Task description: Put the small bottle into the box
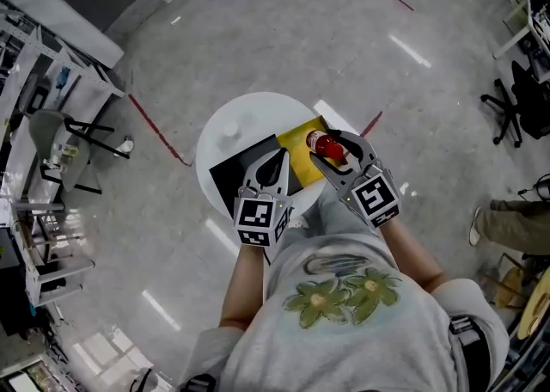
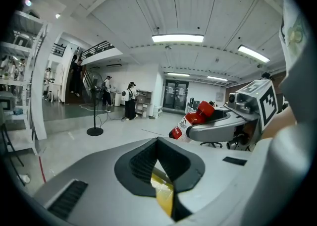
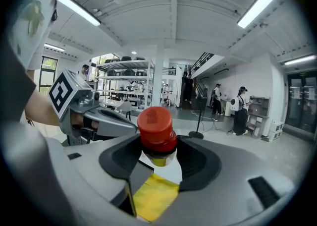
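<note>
The right gripper (image 1: 333, 143) is grasping the small bottle (image 3: 157, 132) just beneath its red cap, its jaws clamping the neck from both sides, and is holding it tilted over the yellow part of the box (image 1: 300, 143), at about 2 o'clock from the centre of the round white table (image 1: 230, 120). The box is lying flat on that table (its black portion is stretching toward 8 o'clock). The left gripper (image 1: 278, 156), at 9 o'clock from the bottle, is keeping its jaws drawn together, with a yellow strip of the box pinched between them.
</note>
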`<control>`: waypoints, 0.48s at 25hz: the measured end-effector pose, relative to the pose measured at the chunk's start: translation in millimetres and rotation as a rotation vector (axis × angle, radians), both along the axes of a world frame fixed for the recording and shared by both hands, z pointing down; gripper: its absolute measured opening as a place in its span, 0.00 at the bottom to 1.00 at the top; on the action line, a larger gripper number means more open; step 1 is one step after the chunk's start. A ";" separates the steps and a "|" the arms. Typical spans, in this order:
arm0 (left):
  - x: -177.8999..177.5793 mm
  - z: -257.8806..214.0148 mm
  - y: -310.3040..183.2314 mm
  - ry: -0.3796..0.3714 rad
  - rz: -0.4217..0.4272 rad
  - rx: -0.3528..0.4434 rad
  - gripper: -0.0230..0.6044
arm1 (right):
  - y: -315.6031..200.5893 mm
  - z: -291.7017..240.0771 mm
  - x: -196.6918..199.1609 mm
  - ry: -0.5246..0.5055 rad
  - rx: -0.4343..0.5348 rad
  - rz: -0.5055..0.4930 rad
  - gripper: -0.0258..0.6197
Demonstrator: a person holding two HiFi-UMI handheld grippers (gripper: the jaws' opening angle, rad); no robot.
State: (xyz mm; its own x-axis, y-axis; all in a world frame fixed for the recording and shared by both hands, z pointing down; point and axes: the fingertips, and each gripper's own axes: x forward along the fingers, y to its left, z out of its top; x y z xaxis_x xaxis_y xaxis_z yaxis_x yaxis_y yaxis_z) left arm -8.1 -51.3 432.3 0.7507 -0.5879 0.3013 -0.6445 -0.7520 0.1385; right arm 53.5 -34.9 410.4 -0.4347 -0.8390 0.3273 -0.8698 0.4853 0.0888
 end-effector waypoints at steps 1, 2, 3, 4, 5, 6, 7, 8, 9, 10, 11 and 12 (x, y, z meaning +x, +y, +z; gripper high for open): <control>1.3 0.1 -5.0 -0.002 -0.008 -0.004 0.04 | -5.7 0.3 1.7 -0.001 -0.003 -0.009 0.39; 2.2 0.2 -10.1 -0.005 -0.015 -0.007 0.04 | -11.5 0.3 2.9 -0.003 -0.007 -0.019 0.39; 2.9 0.4 -15.1 -0.008 -0.023 -0.010 0.04 | -17.1 0.4 4.0 -0.004 -0.010 -0.029 0.39; 3.6 1.1 -19.8 -0.011 -0.031 -0.014 0.04 | -22.4 0.8 5.0 -0.005 -0.013 -0.038 0.39; 4.1 2.1 -24.0 -0.016 -0.039 -0.018 0.04 | -27.4 1.9 5.9 -0.005 -0.017 -0.047 0.39; 4.5 3.3 -27.7 -0.020 -0.046 -0.022 0.04 | -31.8 3.5 6.5 -0.006 -0.021 -0.055 0.39; 4.7 4.5 -30.8 -0.023 -0.052 -0.026 0.04 | -35.7 5.5 6.9 -0.007 -0.028 -0.064 0.39; 5.0 5.9 -33.7 -0.026 -0.059 -0.030 0.04 | -39.3 7.8 7.1 -0.008 -0.034 -0.073 0.39; 5.2 7.3 -36.6 -0.029 -0.065 -0.035 0.04 | -42.9 10.2 7.2 -0.007 -0.042 -0.082 0.39; 5.1 8.9 -39.6 -0.033 -0.072 -0.042 0.04 | -46.8 12.6 7.3 -0.007 -0.050 -0.092 0.39; 4.8 10.3 -43.0 -0.037 -0.079 -0.048 0.04 | -51.0 15.0 7.2 -0.007 -0.059 -0.102 0.39; 4.5 11.7 -46.3 -0.041 -0.085 -0.054 0.04 | -55.2 17.5 7.1 -0.006 -0.067 -0.111 0.39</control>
